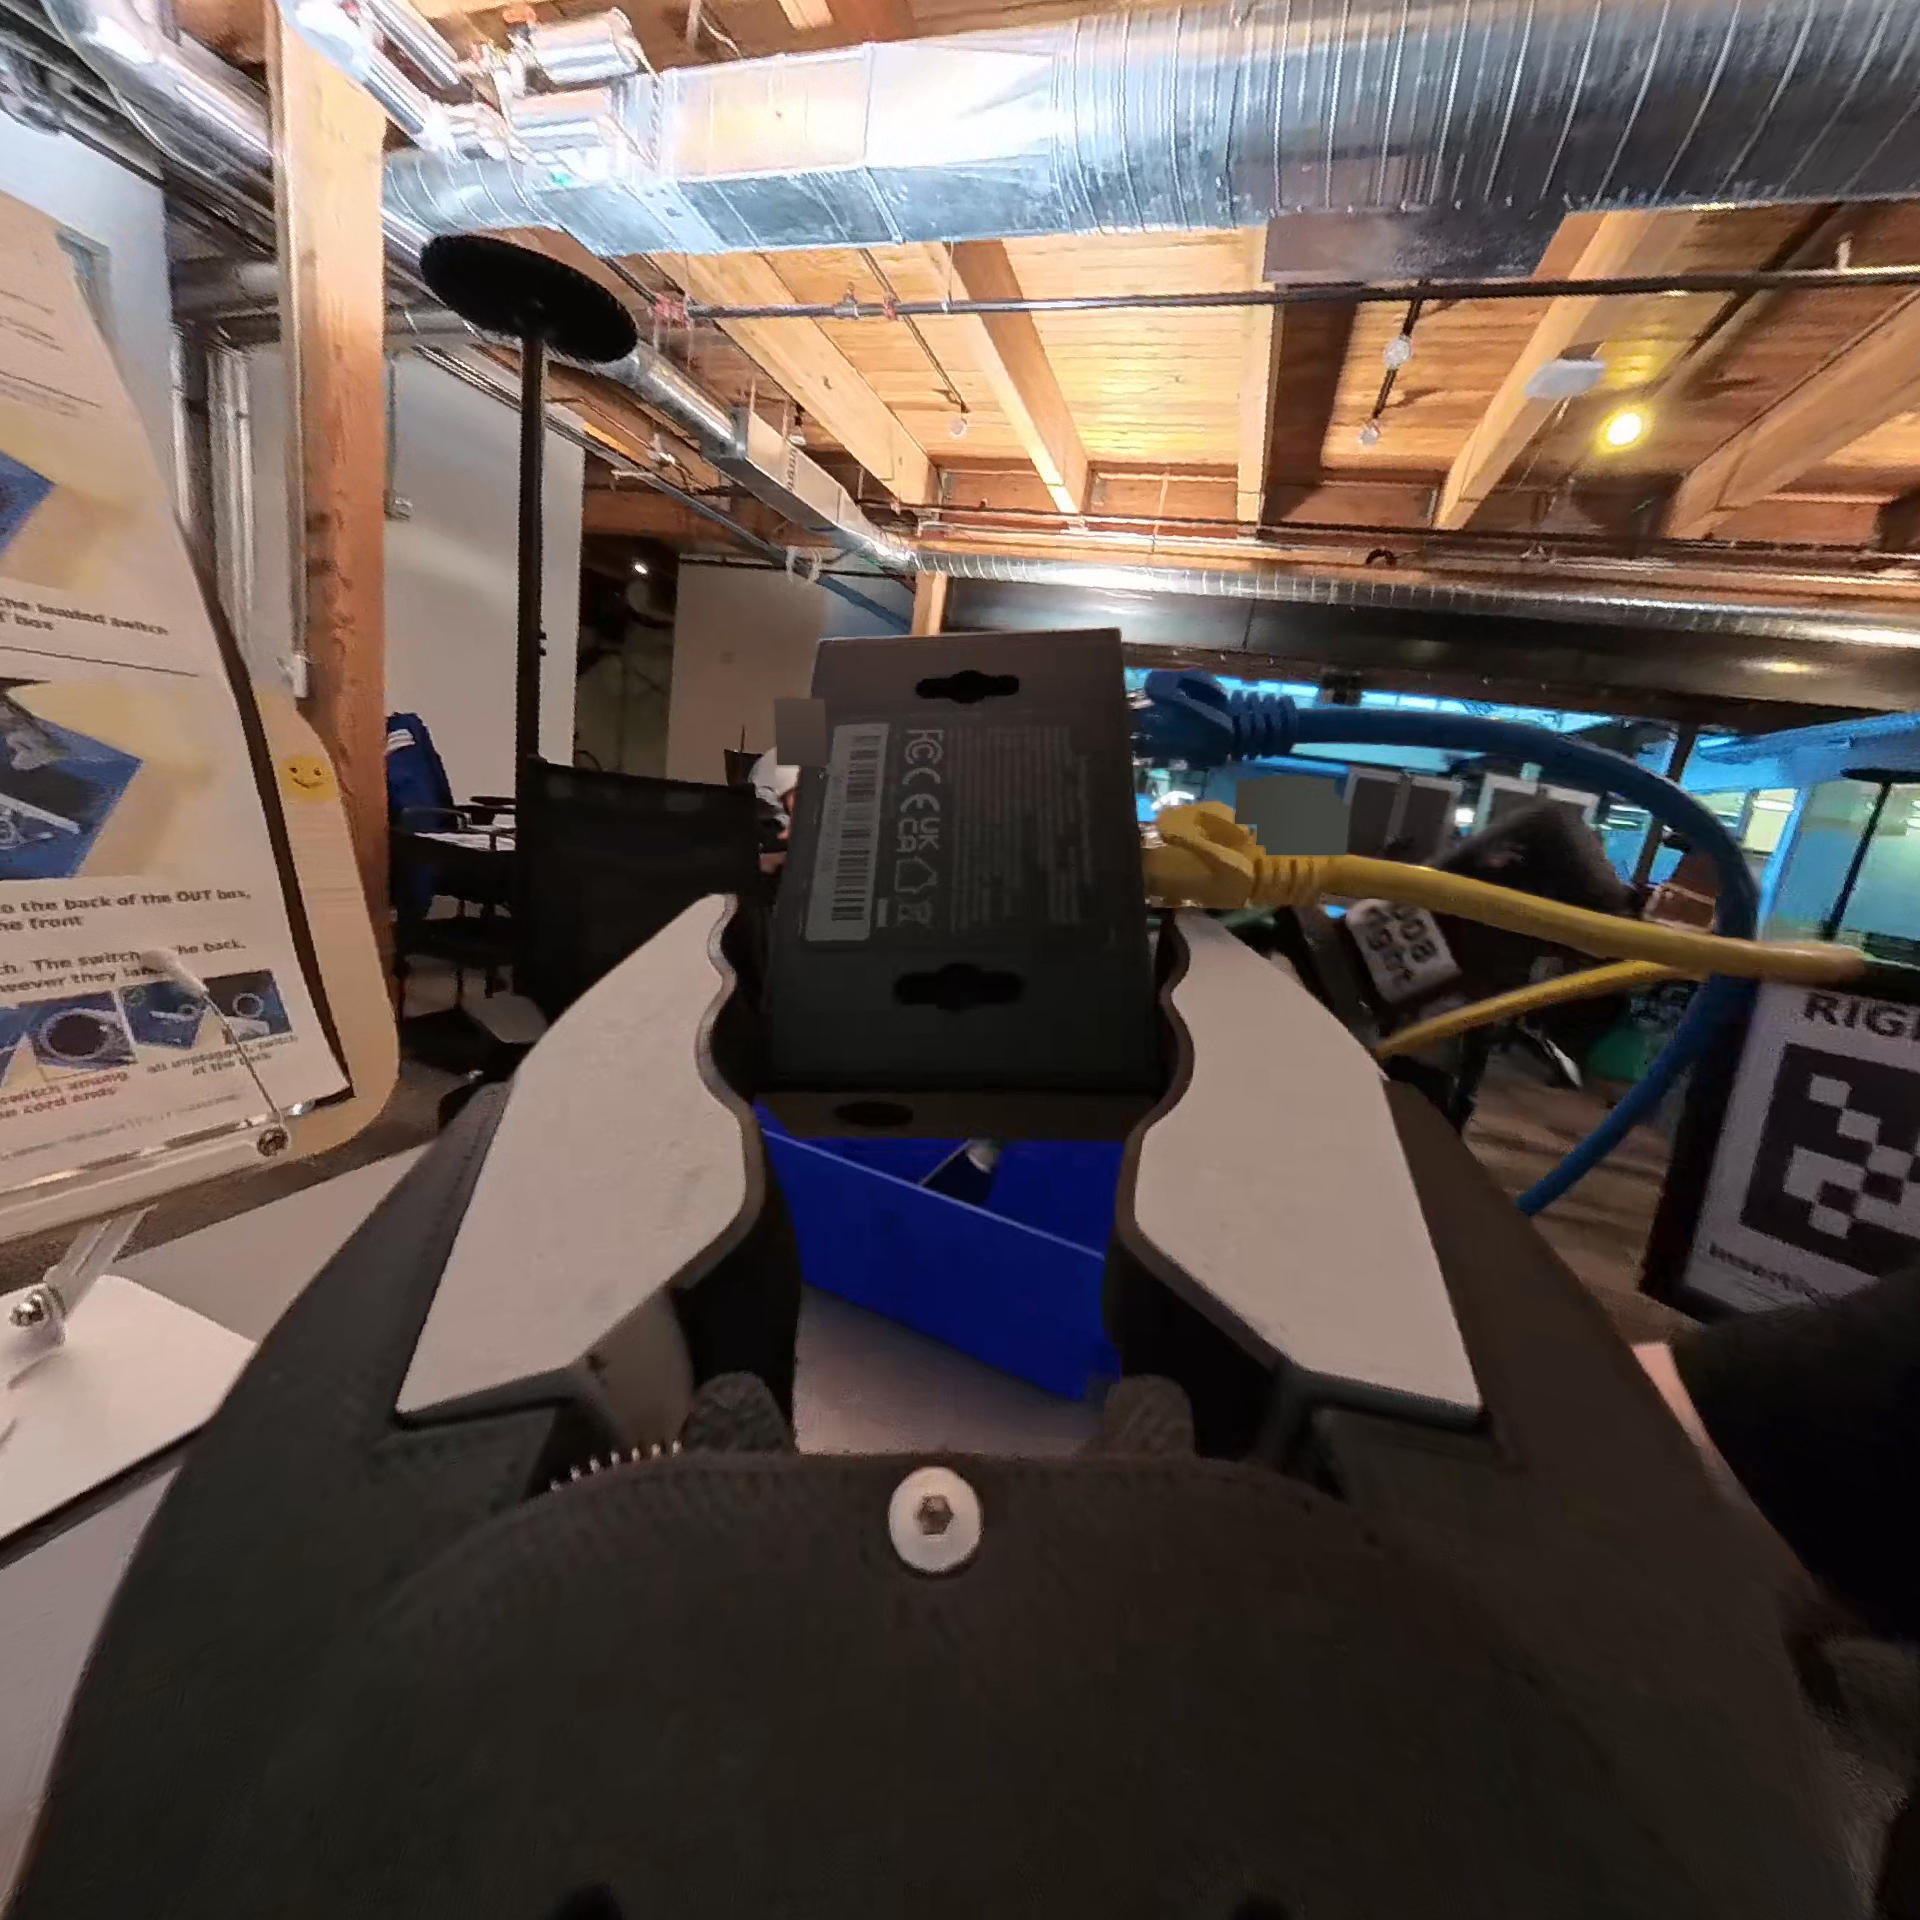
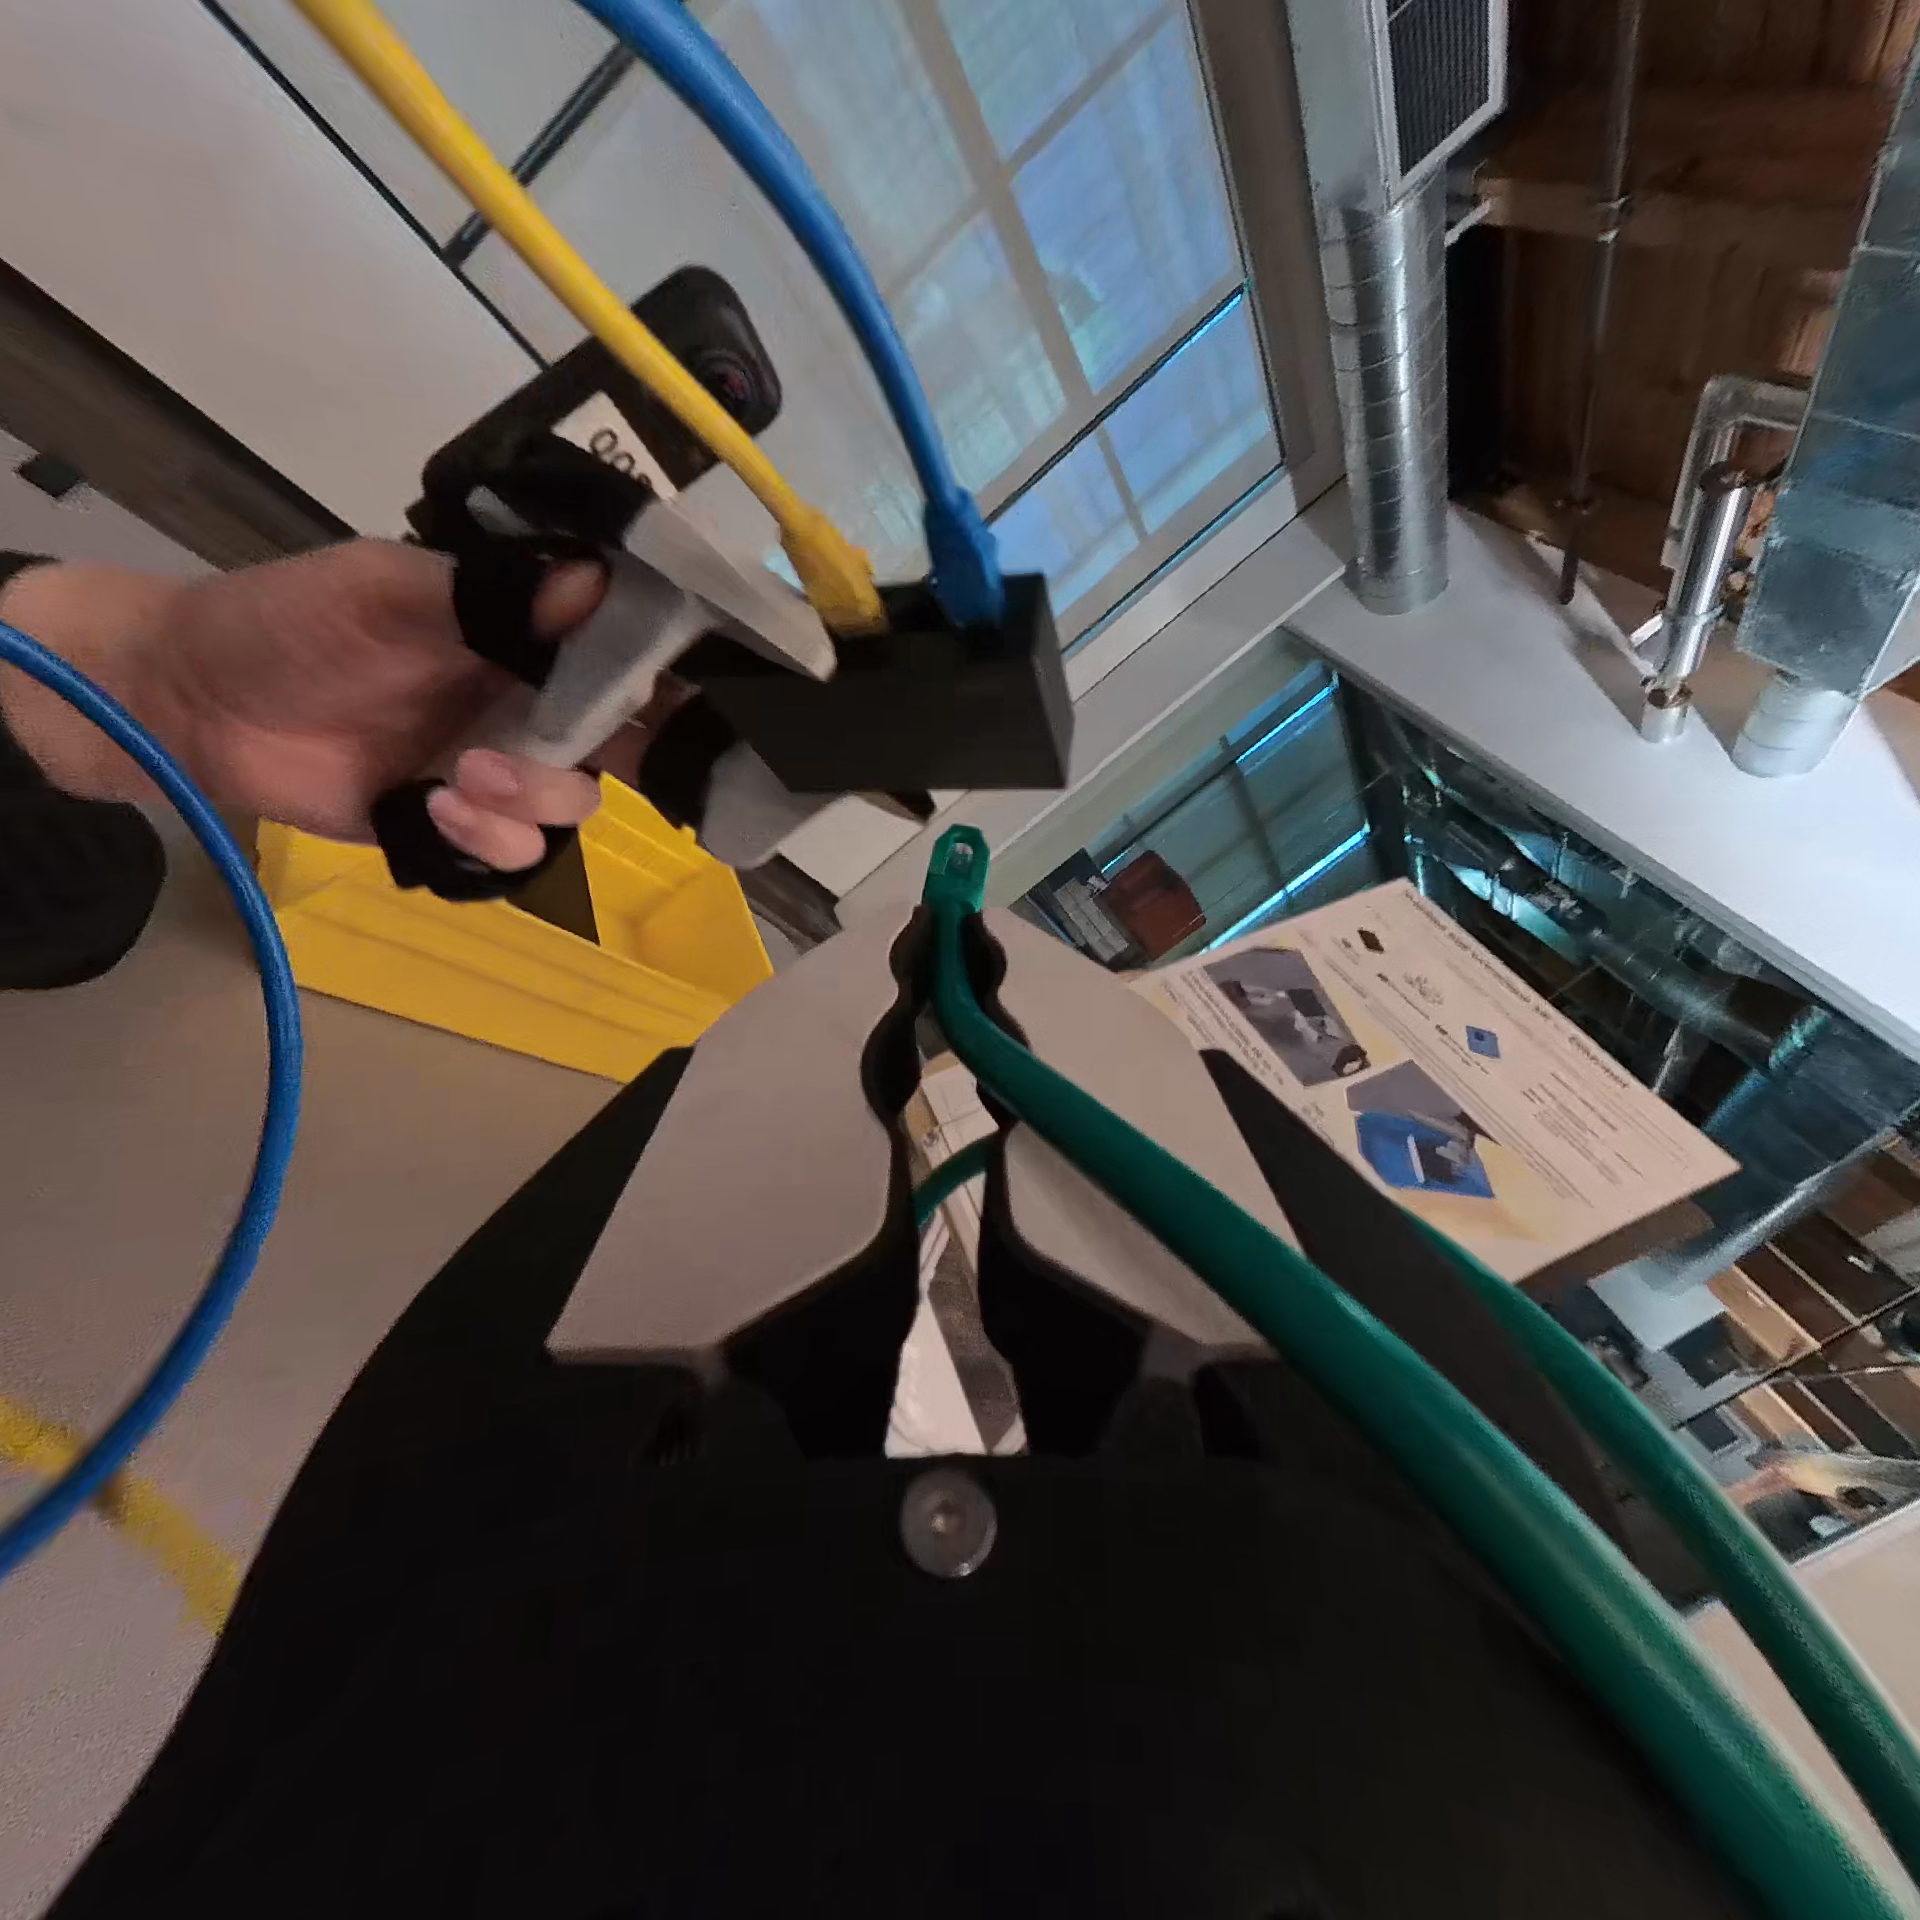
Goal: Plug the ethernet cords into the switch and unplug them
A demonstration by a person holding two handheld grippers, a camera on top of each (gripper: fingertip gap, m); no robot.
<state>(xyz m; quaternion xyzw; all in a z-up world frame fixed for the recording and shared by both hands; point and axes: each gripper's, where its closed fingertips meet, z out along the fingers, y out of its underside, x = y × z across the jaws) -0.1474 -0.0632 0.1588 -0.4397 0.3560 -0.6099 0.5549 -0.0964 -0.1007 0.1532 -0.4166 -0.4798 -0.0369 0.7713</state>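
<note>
Misalignment threatens: your right gripper (image 2: pixel 940 1023) pinches the green cord (image 2: pixel 1195 1184) just below the switch (image 1: pixel 961 862) clamped airborne in your left gripper (image 1: pixel 945 997), beside 2 plugged cords.

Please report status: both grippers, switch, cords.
Left gripper shut on switch. Yellow cord, blue cord plugged in. Right gripper shut on green cord, unplugged. Nothing between.

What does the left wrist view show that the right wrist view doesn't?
Only the left wrist view shows the switch's labelled underside and a blue bin beneath it. Only the right wrist view shows the green cord pinched in the right hand-held gripper, its plug still free, and a yellow bin. Both show the switch, held by the left hand-held gripper, with the yellow cord and blue cord plugged in.
</note>
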